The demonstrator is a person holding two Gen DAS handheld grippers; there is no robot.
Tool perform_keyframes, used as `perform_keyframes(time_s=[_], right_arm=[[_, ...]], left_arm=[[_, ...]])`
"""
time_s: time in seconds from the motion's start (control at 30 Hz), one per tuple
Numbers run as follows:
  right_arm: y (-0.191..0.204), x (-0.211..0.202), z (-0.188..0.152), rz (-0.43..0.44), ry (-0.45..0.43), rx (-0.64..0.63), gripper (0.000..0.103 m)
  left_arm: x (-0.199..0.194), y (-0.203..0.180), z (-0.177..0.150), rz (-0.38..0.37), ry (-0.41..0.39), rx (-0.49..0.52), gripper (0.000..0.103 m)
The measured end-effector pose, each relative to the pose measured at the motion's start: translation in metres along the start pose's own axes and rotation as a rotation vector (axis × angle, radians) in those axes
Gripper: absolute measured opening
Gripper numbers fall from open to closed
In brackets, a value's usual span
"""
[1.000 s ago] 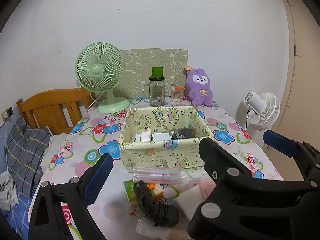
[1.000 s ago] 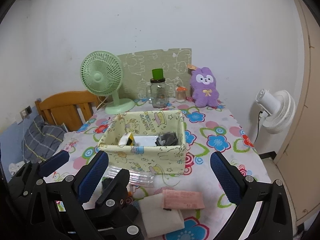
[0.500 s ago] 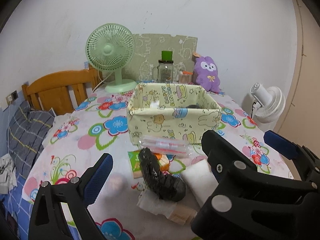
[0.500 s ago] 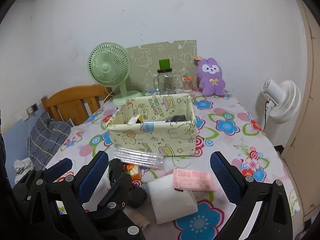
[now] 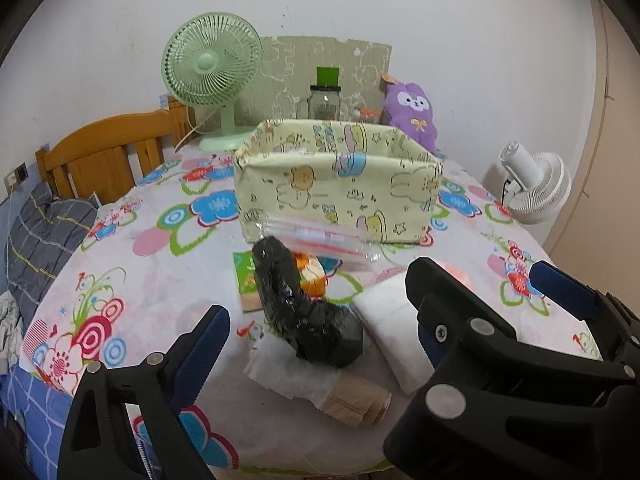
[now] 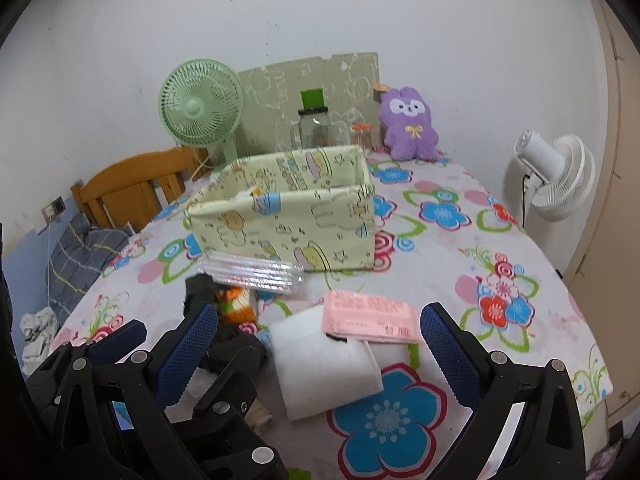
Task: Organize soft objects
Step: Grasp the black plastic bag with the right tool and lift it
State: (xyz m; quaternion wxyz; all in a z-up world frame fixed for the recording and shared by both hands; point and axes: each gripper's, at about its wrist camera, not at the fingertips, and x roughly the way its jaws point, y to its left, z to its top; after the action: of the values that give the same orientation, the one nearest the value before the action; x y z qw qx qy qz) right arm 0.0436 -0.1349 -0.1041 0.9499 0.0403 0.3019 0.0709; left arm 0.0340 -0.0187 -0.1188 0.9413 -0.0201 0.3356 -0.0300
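Floral tablecloth (image 5: 132, 280) over a table against a white wall. Black bag (image 5: 304, 312) lies near the front edge, resting on white tissue (image 5: 288, 376) beside a tan roll (image 5: 356, 400); green packet (image 5: 246, 276) and orange item (image 5: 310, 276) sit just behind it. White pad (image 6: 324, 364) lies right of the bag, with a pink pack (image 6: 370, 316) overlapping its far corner. Clear tube pack (image 5: 320, 240) leans against the front wall of the yellow fabric box (image 5: 340, 196). Left gripper (image 5: 316, 344) hovers low over the bag, jaws wide apart, holding nothing. Right gripper (image 6: 316, 356) hovers over the white pad, jaws wide apart, empty. Behind the box: green fan (image 5: 212, 64), jar (image 5: 324, 100), purple plush (image 6: 408, 124). White fan (image 6: 556, 176) off the table's right, wooden headboard (image 5: 104, 152) left
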Motion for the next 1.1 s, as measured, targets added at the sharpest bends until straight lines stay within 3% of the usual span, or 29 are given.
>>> perform_keyframes(time_s=[0.37, 0.63, 1.1], right_arm=[[-0.004, 0.015, -0.014, -0.012, 0.052, -0.003, 0.103], [0.011, 0.017, -0.011, 0.055, 0.062, -0.037, 0.1], [0.046, 0.048, -0.01, 0.163, 0.145, -0.085, 0.076]], left_arm=[[0.016, 0.001, -0.013, -0.013, 0.061, -0.006, 0.095], [0.008, 0.015, -0.009, 0.019, 0.076, 0.016, 0.095], [0.023, 0.046, -0.008, 0.01, 0.121, 0.005, 0.095]])
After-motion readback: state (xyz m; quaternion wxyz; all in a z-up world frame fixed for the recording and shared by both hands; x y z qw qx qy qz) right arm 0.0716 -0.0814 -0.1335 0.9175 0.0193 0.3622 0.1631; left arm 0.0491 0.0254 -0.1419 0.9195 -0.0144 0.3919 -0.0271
